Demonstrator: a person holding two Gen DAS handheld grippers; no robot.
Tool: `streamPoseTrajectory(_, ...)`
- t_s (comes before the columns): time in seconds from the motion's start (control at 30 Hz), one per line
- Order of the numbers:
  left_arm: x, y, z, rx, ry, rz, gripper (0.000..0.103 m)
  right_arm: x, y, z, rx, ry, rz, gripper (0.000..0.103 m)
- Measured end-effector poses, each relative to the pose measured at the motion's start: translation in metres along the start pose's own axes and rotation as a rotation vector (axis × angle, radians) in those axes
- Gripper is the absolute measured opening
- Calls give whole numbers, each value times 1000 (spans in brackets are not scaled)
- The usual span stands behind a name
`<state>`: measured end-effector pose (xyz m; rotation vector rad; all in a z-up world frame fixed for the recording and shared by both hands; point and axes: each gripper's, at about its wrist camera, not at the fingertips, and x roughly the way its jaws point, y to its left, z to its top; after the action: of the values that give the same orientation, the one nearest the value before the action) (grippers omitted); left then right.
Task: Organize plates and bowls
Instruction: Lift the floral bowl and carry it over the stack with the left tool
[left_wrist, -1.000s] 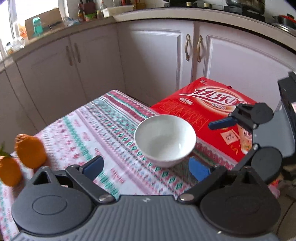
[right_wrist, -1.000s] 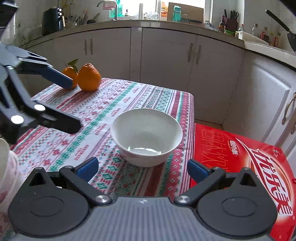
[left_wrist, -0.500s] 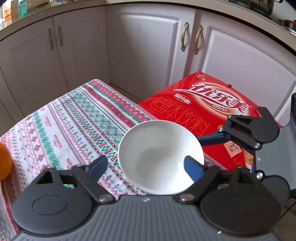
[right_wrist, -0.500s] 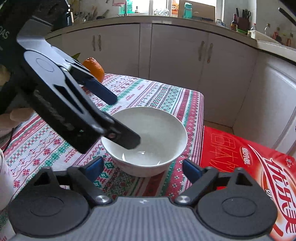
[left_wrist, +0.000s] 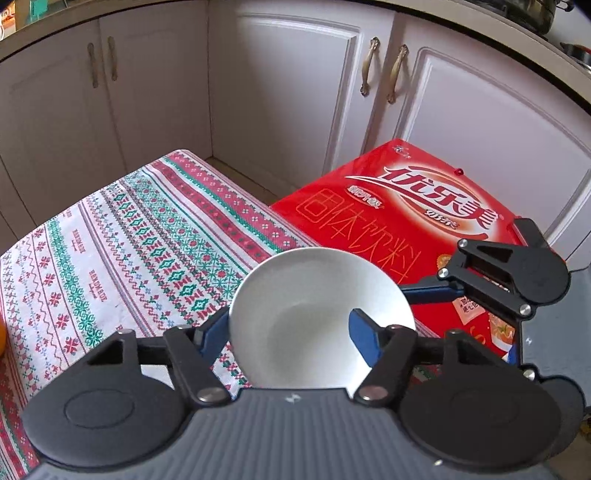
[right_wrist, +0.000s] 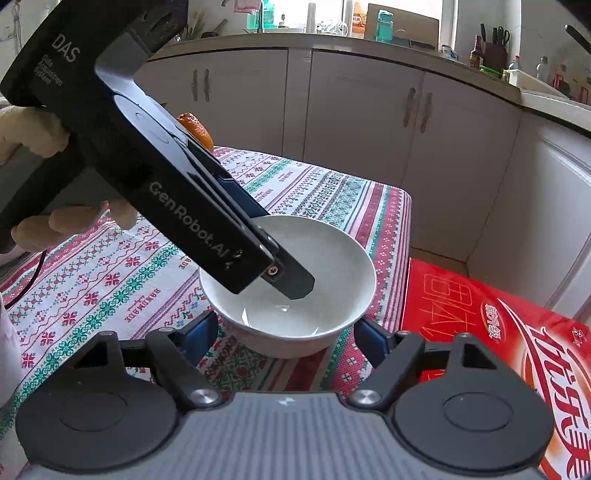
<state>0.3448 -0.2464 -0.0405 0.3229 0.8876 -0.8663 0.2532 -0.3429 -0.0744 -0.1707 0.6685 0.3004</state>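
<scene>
A white bowl sits near the corner of the table with the patterned cloth. My left gripper is open and comes down over the bowl: one blue finger is inside it, the other outside its left wall. In the right wrist view the left gripper's body reaches into the bowl from the upper left. My right gripper is open, its two fingers on either side of the bowl's base, low at the table edge.
A red carton lies beside the table past the bowl. An orange sits on the far side of the cloth. White cabinet doors stand behind. A white object shows at the left edge.
My left gripper has moved forward and down onto the bowl, one finger now inside it. My right gripper has moved closer, so its fingers flank the bowl.
</scene>
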Motion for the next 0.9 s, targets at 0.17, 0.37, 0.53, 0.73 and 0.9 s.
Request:
streamPoseTrajectory(0.17,0,-1,0,7,3,1,68,0,-1,0,4,-1,-2,84)
streamPoseTrajectory(0.37,-1,-1,1,10,13,0,68,-2,0,2,19,9,5,84)
streamPoseTrajectory(0.53,-9,-3,-3,9,16,1,68,-9,3,4,14,7,15,84)
streamPoseTrajectory(0.73,-29,-8,-5,6,-2,4,68,-22,12,8,8,4,19,84)
streamPoseTrajectory(0.9,-54,-13,-10,-8,-29,8,68,-39,19,13,23,4,47,84)
